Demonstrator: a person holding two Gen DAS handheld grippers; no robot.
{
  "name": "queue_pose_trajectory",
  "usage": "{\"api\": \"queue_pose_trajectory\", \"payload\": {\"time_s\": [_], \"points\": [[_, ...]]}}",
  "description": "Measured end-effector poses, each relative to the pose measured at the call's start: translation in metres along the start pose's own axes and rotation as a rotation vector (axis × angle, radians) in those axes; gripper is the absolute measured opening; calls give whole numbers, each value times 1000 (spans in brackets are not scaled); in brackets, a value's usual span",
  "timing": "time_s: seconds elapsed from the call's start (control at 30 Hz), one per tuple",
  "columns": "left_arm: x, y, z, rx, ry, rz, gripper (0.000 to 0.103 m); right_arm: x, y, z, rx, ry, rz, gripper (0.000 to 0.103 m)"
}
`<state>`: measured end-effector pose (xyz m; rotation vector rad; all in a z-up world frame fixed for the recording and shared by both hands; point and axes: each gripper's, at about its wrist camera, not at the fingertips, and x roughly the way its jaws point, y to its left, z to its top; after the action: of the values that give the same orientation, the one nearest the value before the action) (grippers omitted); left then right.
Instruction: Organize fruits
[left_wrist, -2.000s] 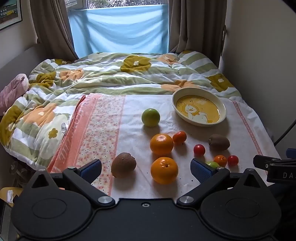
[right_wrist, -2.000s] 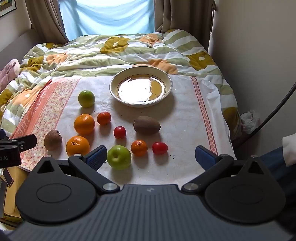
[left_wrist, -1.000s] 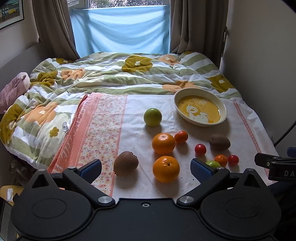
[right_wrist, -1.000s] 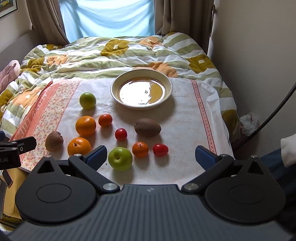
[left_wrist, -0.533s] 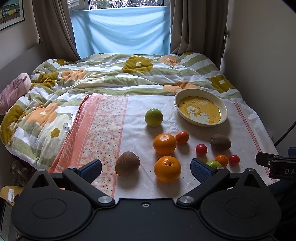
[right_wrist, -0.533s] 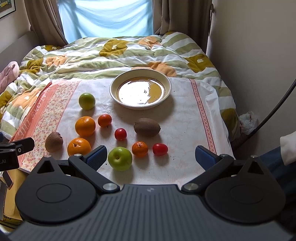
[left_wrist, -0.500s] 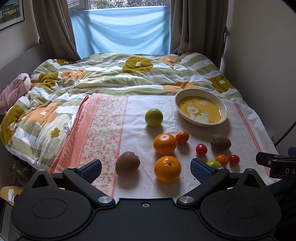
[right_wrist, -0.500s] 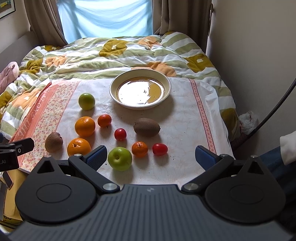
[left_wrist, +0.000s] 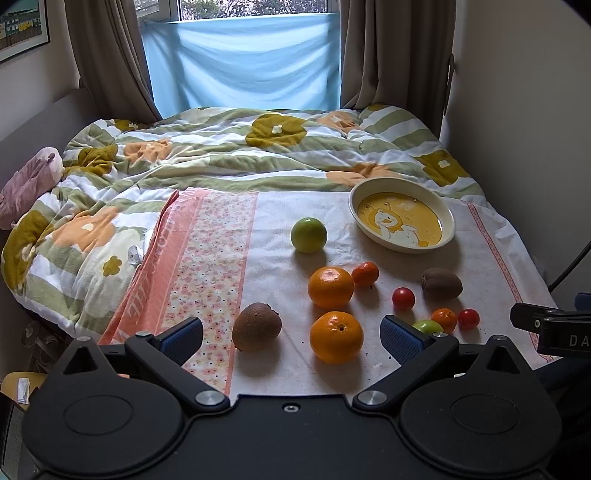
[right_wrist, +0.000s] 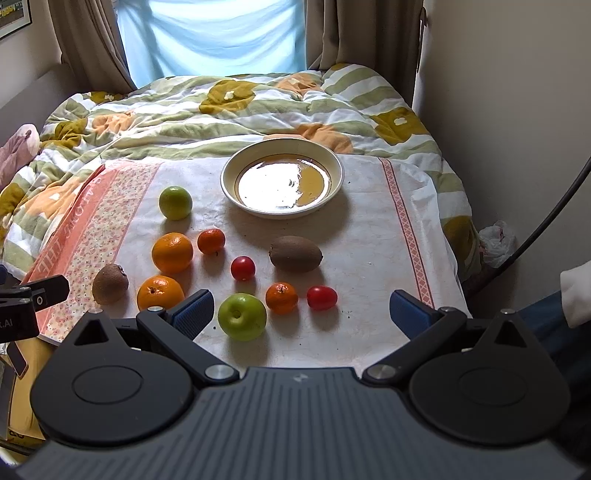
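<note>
1. The left gripper (left_wrist: 291, 334) is held wide open with nothing between its blue pads; it hangs at the near edge of the cloth (left_wrist: 280, 221), presumably so that the whole spread can be surveyed before a first pick.
2. The right gripper (right_wrist: 301, 308) is likewise spread wide and empty, low at 6 o'clock of the fruit.
3. The bowl (right_wrist: 227, 173) is set at 12 o'clock of the fruit in the right wrist view and holds nothing; it is judged to be the collecting place, so the task appears not yet begun.
4. Ten fruits lie apart on the cloth. In the right wrist view a green apple (right_wrist: 242, 316) sits nearest, just inside the left pad, with a small mandarin (right_wrist: 282, 298) and a red tomato (right_wrist: 322, 297) at its 3 o'clock.
5. A kiwi (right_wrist: 295, 254) lies between these and the bowl, with a second tomato (right_wrist: 243, 268) at its 9 o'clock.
6. Towards 10 o'clock lie two oranges (right_wrist: 172, 252) (right_wrist: 160, 292), another mandarin (right_wrist: 211, 241), a second kiwi (right_wrist: 110, 283) and a lime-green fruit (right_wrist: 176, 202).
7. The fruits are probably spaced so that each can be straddled without its neighbours being knocked; being round, they may roll on the soft bedding if nudged.
</note>
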<state>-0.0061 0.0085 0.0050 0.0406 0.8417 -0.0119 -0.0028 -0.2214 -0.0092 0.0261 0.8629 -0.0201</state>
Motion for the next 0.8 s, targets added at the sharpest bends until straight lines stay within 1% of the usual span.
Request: {"api": "queue_pose_trajectory", "payload": {"time_s": [0.8], "points": [[-5, 8, 0, 4, -10, 7, 103, 2, 9, -2, -9, -4, 4, 103]]}}
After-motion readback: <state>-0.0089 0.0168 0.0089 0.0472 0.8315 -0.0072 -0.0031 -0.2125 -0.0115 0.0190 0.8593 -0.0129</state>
